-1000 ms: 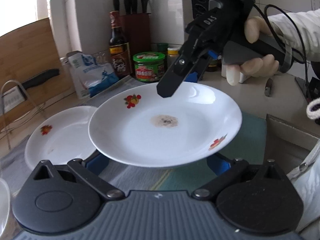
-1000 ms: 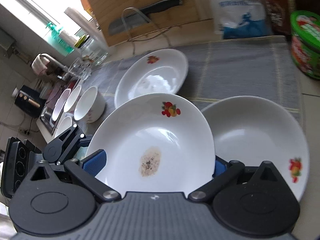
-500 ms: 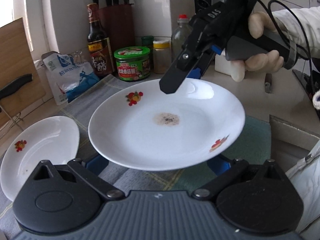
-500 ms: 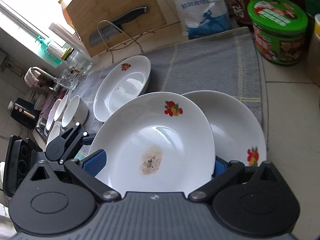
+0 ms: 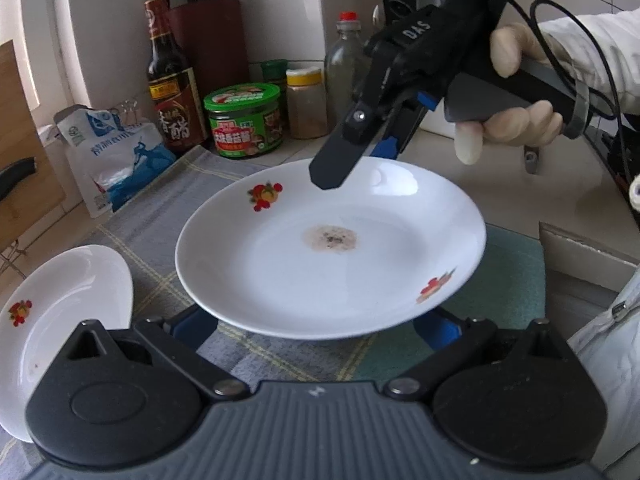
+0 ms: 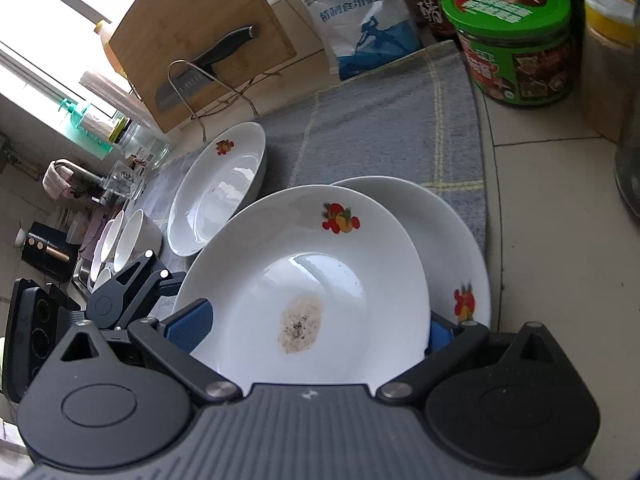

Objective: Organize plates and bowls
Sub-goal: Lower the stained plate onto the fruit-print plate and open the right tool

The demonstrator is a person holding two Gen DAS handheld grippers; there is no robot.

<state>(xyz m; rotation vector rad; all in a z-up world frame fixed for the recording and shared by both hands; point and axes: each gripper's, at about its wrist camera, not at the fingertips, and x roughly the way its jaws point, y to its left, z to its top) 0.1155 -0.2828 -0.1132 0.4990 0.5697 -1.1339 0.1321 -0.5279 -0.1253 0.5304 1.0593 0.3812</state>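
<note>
A white plate [image 5: 328,248] with fruit decals and a brown stain in its middle hangs in the air, held from two sides. My left gripper [image 5: 316,326] has its blue pads wide apart under the near rim. My right gripper [image 5: 352,160], in a gloved hand [image 5: 516,120], meets the far rim. In the right wrist view the same plate [image 6: 304,288] fills the right gripper [image 6: 314,330], and the left gripper [image 6: 132,280] sits at the plate's left edge. Just below it a second decal plate [image 6: 452,248] lies on the grey mat [image 6: 380,120]. Another plate [image 6: 216,188] lies further left.
Several white bowls [image 6: 128,240] stand beyond the left plate, near the sink. A green-lidded jar [image 5: 244,120], a dark sauce bottle [image 5: 172,92], a white and blue bag [image 5: 116,152] and a knife block [image 5: 208,40] line the back wall. A cutting board [image 6: 192,40] with a knife leans at the far left.
Both grippers have carried the stained plate to the right along the counter, over the second plate. The left plate has slid towards the view's edge, and the jars and bottles are closer.
</note>
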